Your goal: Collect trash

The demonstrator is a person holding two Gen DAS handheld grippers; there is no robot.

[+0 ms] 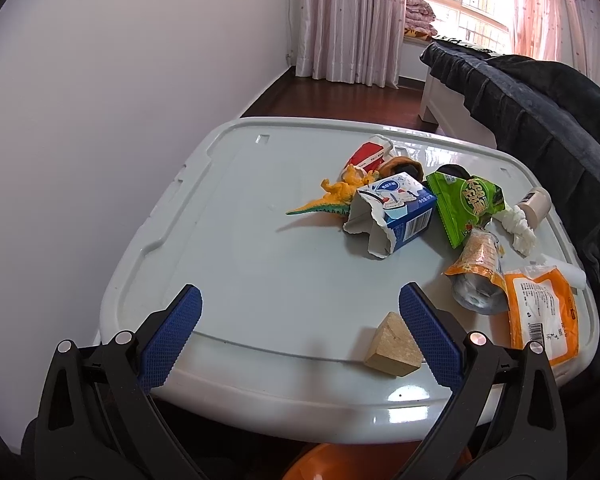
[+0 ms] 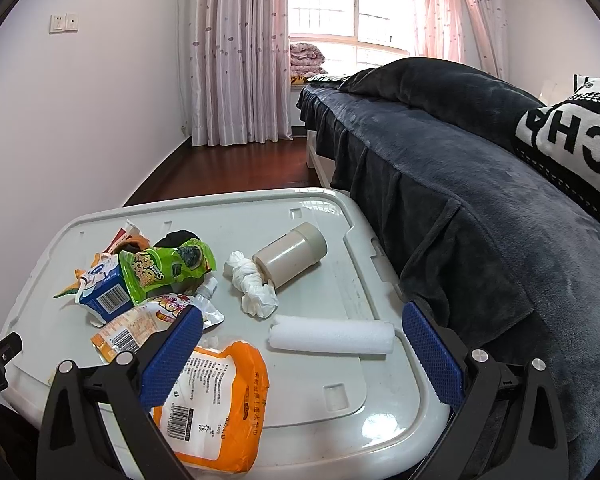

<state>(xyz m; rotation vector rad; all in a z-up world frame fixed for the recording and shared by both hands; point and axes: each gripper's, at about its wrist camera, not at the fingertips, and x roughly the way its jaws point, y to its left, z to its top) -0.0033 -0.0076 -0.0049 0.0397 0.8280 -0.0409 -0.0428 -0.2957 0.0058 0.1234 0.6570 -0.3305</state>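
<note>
Both my left gripper (image 1: 300,332) and right gripper (image 2: 302,354) hang spread and empty, nothing yet chosen. Trash, including a green wrapper (image 2: 168,266) and an orange packet (image 2: 220,400), lies clustered on the white lid (image 1: 220,240), toward its right side.

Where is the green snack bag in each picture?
Left wrist view: the green snack bag lies right of centre on the white lid, just right of the torn blue carton.
Right wrist view: the green snack bag lies at left of centre, just right of the same carton.
Shared landmark: the twisted white tissue lies to the bag's right in both views.
</note>
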